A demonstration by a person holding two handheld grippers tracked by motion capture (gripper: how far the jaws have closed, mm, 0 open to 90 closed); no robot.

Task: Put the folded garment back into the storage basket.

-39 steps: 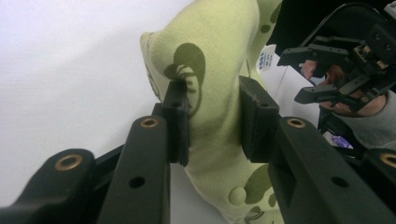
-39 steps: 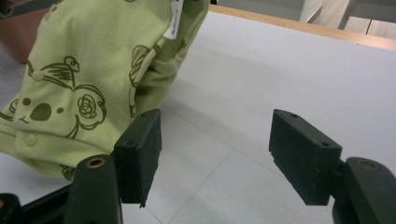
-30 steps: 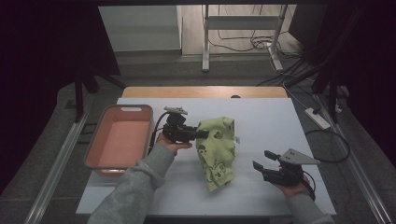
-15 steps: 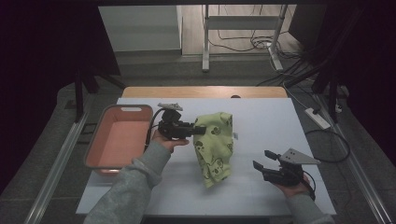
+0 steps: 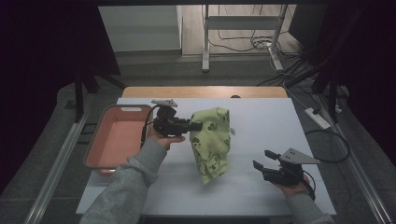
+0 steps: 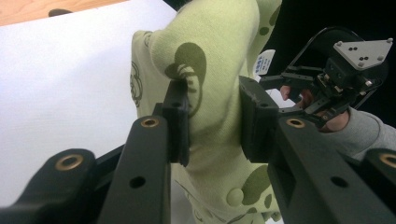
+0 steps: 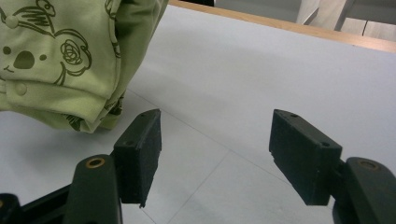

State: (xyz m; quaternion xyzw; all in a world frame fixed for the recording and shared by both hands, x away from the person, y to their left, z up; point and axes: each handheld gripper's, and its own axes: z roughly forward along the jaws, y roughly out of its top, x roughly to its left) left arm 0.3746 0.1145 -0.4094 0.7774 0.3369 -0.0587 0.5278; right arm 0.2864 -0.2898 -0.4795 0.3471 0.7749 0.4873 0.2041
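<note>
Change since earlier: left claw (image 5: 198, 125) has risen a little and carried the green garment (image 5: 212, 142) with it, so more cloth hangs free of the bench (image 5: 261, 126); right claw (image 5: 261, 160) kept its place.
Left claw: clenched on a fold at the top of the garment (the left gripper view shows both pads pressing the cloth).
Right claw: released, jaws wide apart with nothing between, low over the bench at about 4 o'clock from the garment.
Garment: near the bench centre, hanging down, its lower end just at the sheet.
Progress: picked up; I judge that placing it is not yet done, perhaps into the pink tray (image 5: 100, 144) at 9 o'clock.
Surface: white sheet on a wooden bench.
Room: dim, cables (image 5: 243, 44) on the floor at 12 o'clock.
</note>
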